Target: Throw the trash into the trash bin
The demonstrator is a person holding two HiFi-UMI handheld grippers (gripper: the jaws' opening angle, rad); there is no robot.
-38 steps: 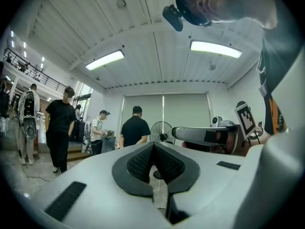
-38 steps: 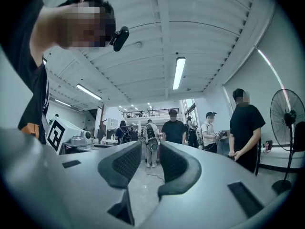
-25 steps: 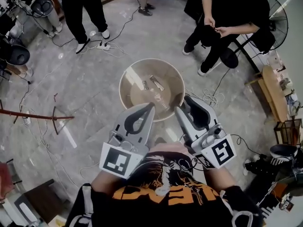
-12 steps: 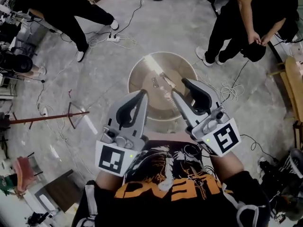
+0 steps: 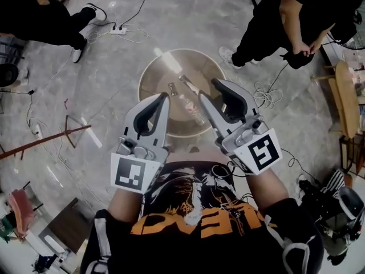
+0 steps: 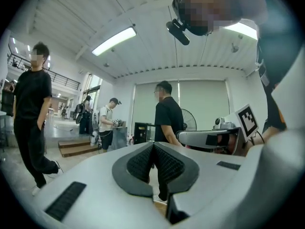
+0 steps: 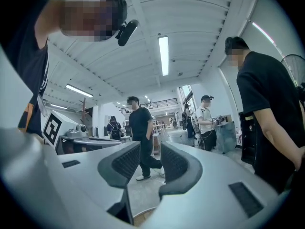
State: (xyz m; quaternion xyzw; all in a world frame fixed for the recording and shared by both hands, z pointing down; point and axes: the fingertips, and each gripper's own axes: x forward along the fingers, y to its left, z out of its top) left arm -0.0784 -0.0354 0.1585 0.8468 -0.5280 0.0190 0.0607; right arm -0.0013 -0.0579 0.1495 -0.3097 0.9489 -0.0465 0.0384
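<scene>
The left hand-held gripper has its jaws pressed together with nothing between them, and the right hand-held gripper has its jaws spread, also empty. Both are held side by side over the near rim of the round beige trash bin, which stands on the grey floor. The trash lies on the bin's bottom: 2 small pieces and, beside them, what may be a clear bottle. 2 people stand beyond the bin, near trailing cables
</scene>
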